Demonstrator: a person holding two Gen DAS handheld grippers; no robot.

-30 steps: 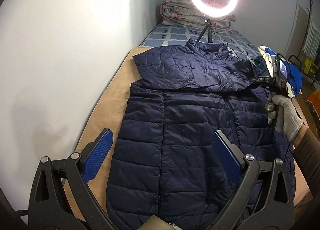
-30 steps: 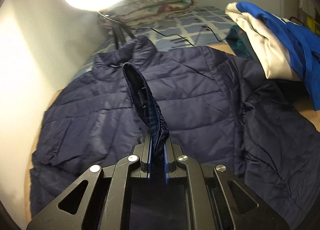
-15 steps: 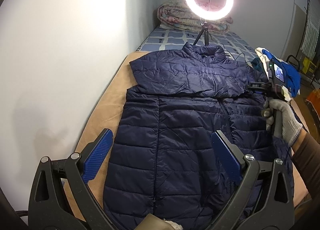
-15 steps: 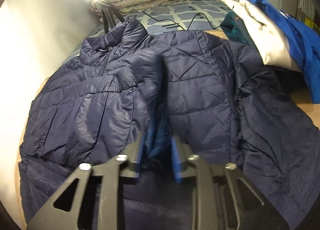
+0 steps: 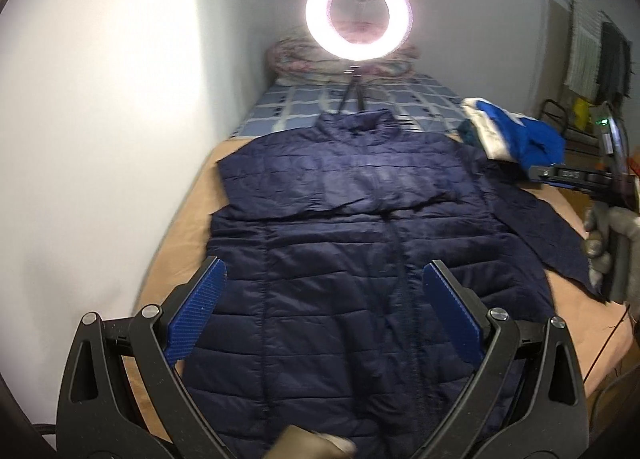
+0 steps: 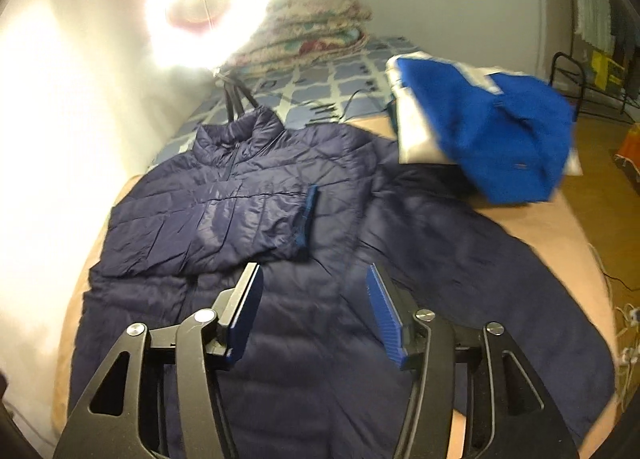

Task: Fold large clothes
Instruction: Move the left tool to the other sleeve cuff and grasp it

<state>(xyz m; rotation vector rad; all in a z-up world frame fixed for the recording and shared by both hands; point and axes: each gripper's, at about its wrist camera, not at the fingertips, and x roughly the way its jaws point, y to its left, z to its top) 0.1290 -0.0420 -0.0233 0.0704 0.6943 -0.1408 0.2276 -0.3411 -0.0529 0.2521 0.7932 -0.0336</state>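
A navy quilted puffer jacket [image 5: 360, 267] lies flat on the tan bed cover [image 5: 180, 235], collar toward the far end. Its left sleeve [image 6: 224, 219] is folded across the chest, the cuff [image 6: 306, 215] near the middle. Its other sleeve [image 6: 500, 271] stretches out to the right. My left gripper [image 5: 324, 307] is open and empty above the jacket's lower body. My right gripper [image 6: 314, 307] is open and empty above the jacket's middle, just below the folded cuff. In the left wrist view the right gripper's handle and gloved hand [image 5: 608, 243] show at the right edge.
A lit ring light on a tripod [image 5: 358, 15] stands beyond the collar. Folded quilts [image 6: 316, 31] lie at the head of the bed. A blue and white garment pile [image 6: 480, 127] sits at the right by the outstretched sleeve. A white wall [image 5: 100, 119] runs along the left.
My right gripper let go of the sleeve cuff, which now lies folded across the chest. The gripper opened and drew back to the right. My left gripper stayed open and tilted up a little.
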